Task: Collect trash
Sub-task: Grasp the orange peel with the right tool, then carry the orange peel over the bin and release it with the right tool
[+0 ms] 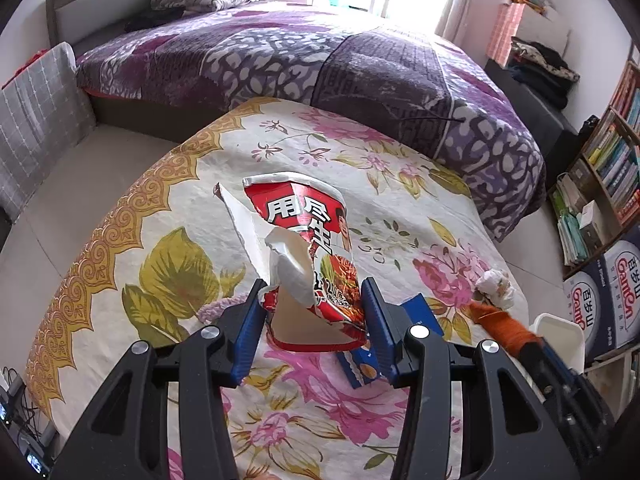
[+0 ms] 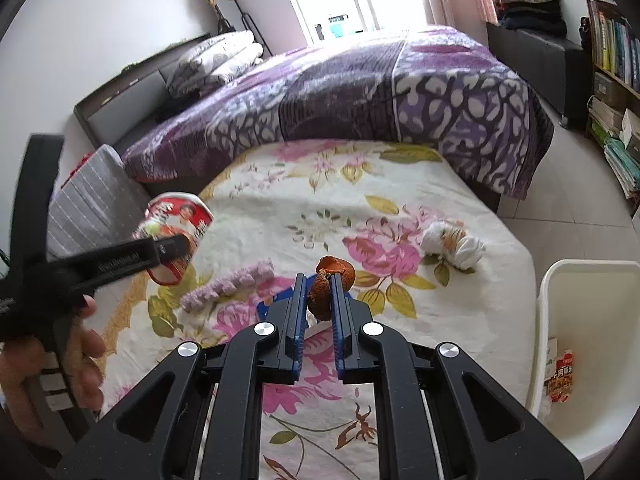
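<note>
My left gripper (image 1: 314, 300) is shut on a crushed red and white instant noodle cup (image 1: 304, 248) and holds it above the floral cloth; the cup also shows in the right wrist view (image 2: 176, 220). My right gripper (image 2: 318, 284) is shut on a piece of orange peel (image 2: 326, 284) just above the cloth; the peel also shows in the left wrist view (image 1: 504, 324). A crumpled white tissue (image 2: 452, 242) lies on the cloth to the right, and it shows in the left wrist view (image 1: 496, 286) too. A blue snack packet (image 1: 360, 360) lies under the cup.
A white trash bin (image 2: 560, 360) stands at the right of the floral-covered table (image 2: 360, 200), with wrappers inside. A lilac knitted piece (image 2: 228, 284) lies on the cloth. A purple bed (image 2: 360, 100) is behind, bookshelves (image 1: 612, 160) and boxes at the right.
</note>
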`<act>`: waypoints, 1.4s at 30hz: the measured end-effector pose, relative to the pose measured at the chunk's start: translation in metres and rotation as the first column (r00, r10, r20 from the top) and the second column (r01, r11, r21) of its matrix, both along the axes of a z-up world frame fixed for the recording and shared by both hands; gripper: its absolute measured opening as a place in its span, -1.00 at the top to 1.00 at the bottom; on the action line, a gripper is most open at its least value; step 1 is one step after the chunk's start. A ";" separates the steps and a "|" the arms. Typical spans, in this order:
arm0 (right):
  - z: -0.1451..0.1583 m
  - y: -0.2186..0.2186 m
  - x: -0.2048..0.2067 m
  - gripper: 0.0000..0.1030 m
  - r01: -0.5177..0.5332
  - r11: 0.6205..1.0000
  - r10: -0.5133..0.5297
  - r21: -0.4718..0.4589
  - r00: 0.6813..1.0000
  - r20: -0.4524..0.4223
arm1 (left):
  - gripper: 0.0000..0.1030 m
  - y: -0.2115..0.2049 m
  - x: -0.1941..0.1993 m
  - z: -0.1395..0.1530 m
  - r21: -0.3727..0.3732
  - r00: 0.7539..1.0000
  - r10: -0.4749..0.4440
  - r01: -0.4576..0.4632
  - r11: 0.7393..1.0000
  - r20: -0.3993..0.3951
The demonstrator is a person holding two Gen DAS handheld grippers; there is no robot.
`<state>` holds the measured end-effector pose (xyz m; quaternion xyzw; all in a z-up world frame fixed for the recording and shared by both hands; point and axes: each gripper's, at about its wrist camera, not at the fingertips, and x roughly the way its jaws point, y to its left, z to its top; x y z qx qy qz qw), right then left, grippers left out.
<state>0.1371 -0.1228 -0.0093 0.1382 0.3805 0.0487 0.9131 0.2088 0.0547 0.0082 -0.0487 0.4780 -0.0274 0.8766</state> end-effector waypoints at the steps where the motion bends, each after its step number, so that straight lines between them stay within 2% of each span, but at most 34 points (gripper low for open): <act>1: 0.003 -0.001 -0.002 0.79 0.003 1.000 -0.003 -0.007 1.000 0.008 | 0.07 -0.001 -0.001 0.000 0.000 1.000 -0.001 0.001 1.000 -0.001; 18: 0.020 -0.042 -0.024 0.79 0.085 0.996 -0.085 -0.012 0.996 0.040 | 0.07 -0.044 -0.014 0.016 -0.004 0.998 -0.051 0.051 0.999 0.025; 29: 0.030 -0.086 -0.047 0.79 0.177 0.984 -0.176 -0.005 0.983 0.057 | 0.07 -0.085 -0.024 0.022 -0.002 0.994 -0.106 0.106 0.994 0.039; 36: 0.033 -0.124 -0.065 0.79 0.275 0.961 -0.275 -0.004 0.960 0.046 | 0.07 -0.117 -0.034 0.026 0.013 0.985 -0.167 0.166 0.986 0.046; 42: 0.028 -0.161 -0.079 0.78 0.381 0.925 -0.381 0.006 0.925 0.001 | 0.07 -0.145 -0.043 0.024 0.031 0.975 -0.215 0.214 0.976 0.048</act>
